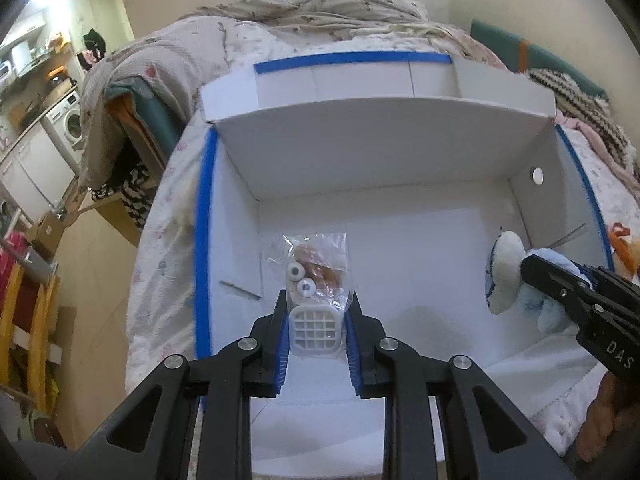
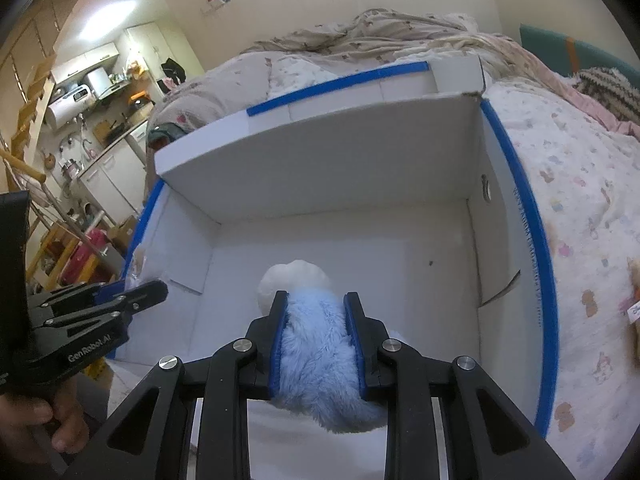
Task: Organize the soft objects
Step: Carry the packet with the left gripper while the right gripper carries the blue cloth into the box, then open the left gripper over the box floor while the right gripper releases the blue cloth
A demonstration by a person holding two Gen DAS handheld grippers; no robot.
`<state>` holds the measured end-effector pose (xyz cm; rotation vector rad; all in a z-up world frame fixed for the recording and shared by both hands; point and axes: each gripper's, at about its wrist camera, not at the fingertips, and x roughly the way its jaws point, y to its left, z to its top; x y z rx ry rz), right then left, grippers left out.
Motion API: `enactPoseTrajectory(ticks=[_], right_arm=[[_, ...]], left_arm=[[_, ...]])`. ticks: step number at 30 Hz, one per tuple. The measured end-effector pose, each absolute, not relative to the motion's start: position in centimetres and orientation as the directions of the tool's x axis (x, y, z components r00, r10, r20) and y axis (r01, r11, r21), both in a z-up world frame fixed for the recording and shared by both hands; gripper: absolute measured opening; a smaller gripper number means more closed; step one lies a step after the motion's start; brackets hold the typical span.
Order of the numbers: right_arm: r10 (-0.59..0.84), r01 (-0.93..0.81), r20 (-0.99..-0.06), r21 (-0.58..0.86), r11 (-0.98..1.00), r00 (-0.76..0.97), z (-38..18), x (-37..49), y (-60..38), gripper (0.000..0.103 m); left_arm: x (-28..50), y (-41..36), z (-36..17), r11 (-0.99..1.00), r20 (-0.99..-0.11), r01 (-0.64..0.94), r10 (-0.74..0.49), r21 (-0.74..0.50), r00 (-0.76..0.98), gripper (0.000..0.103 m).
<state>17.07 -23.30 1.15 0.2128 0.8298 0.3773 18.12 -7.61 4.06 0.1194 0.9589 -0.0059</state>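
A white cardboard box (image 1: 360, 152) with blue-taped rims lies open on the bed; it also shows in the right wrist view (image 2: 320, 152). My left gripper (image 1: 317, 308) is shut on a small toy in a clear plastic bag (image 1: 316, 280), white with a grid face and round eyes, held over the box floor at its left. My right gripper (image 2: 316, 308) is shut on a light blue and white plush toy (image 2: 316, 344), held over the box's near side. The plush (image 1: 506, 276) and the right gripper (image 1: 560, 288) show at the right edge of the left wrist view.
The box sits on a floral bedsheet (image 2: 580, 200) with rumpled blankets (image 1: 320, 8) behind it. An orange plush (image 1: 622, 248) lies right of the box. A kitchen area with a washing machine (image 1: 64, 124) is at the far left.
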Motion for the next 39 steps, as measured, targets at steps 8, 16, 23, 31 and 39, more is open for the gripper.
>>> enactPoseTrajectory(ticks=[8, 16, 23, 31, 39], right_arm=[[0.382, -0.218, -0.719, 0.315, 0.924, 0.581, -0.5, 18.0, -23.2, 0.028], [0.308, -0.187, -0.74, 0.244, 0.952, 0.598, -0.7, 17.7, -23.0, 0.029], [0.318, -0.185, -0.738, 0.259, 0.948, 0.595, -0.7, 18.0, -22.9, 0.033], [0.34, -0.154, -0.702, 0.316, 0.936, 0.626, 0.2, 17.7, -24.0, 0.051], [0.372, -0.154, -0.658, 0.366, 0.918, 0.655, 1.4, 17.4, -24.6, 0.082]], left_arm=[[20.1, -8.8, 2.3, 0.992, -0.827, 0.062, 0.059, 0.113, 0.559, 0.022], [21.3, -8.6, 0.5, 0.992, -0.859, 0.047, 0.075, 0.114, 0.507, 0.022], [22.5, -8.0, -0.1, 0.993, -0.872, 0.012, 0.099, 0.12, 0.479, 0.022], [22.5, -8.6, 0.1, 0.992, -0.868, 0.006, 0.107, 0.126, 0.486, 0.022], [21.6, -8.8, 0.8, 0.992, -0.867, 0.018, 0.102, 0.127, 0.487, 0.029]])
